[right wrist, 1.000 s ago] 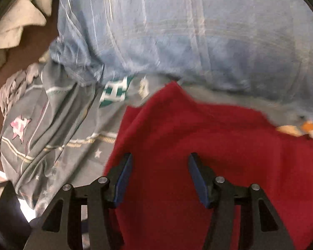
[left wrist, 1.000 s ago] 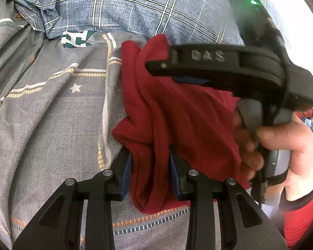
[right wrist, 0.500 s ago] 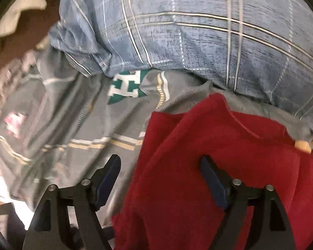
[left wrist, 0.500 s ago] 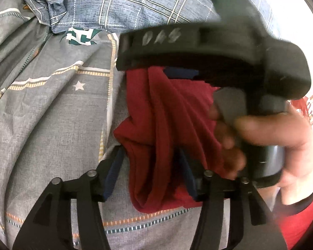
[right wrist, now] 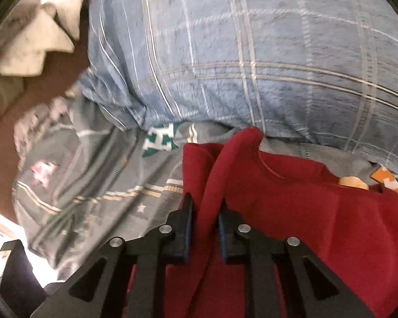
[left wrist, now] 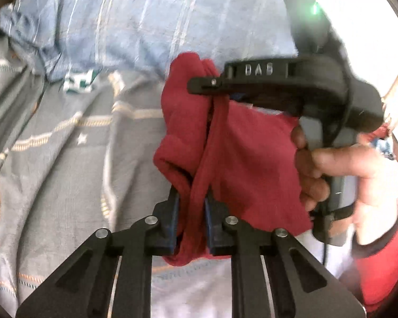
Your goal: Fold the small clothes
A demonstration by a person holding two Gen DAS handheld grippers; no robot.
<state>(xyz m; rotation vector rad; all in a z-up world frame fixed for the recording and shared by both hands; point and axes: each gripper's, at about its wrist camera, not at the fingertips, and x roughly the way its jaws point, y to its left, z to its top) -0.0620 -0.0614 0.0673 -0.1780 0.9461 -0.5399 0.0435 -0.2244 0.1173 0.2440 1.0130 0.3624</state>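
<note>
A small red garment (left wrist: 241, 153) hangs bunched between both grippers above the bed. My left gripper (left wrist: 191, 201) is shut on a fold of its lower edge. My right gripper (right wrist: 204, 212) is shut on a raised ridge of the same red garment (right wrist: 318, 220) near its upper left corner. In the left wrist view the right gripper (left wrist: 212, 86) comes in from the right, held by a hand (left wrist: 339, 164), with its fingers pinching the cloth's far end.
A grey patterned bedsheet (left wrist: 53, 164) lies under the garment and also shows in the right wrist view (right wrist: 92, 185). A blue plaid pillow (right wrist: 252, 61) lies behind it, also in the left wrist view (left wrist: 135, 26). Pale crumpled cloth (right wrist: 34, 42) lies on a brown floor at far left.
Both grippers have closed on the red garment; they were open around it before. The cloth is now lifted and gathered into a ridge between them.
</note>
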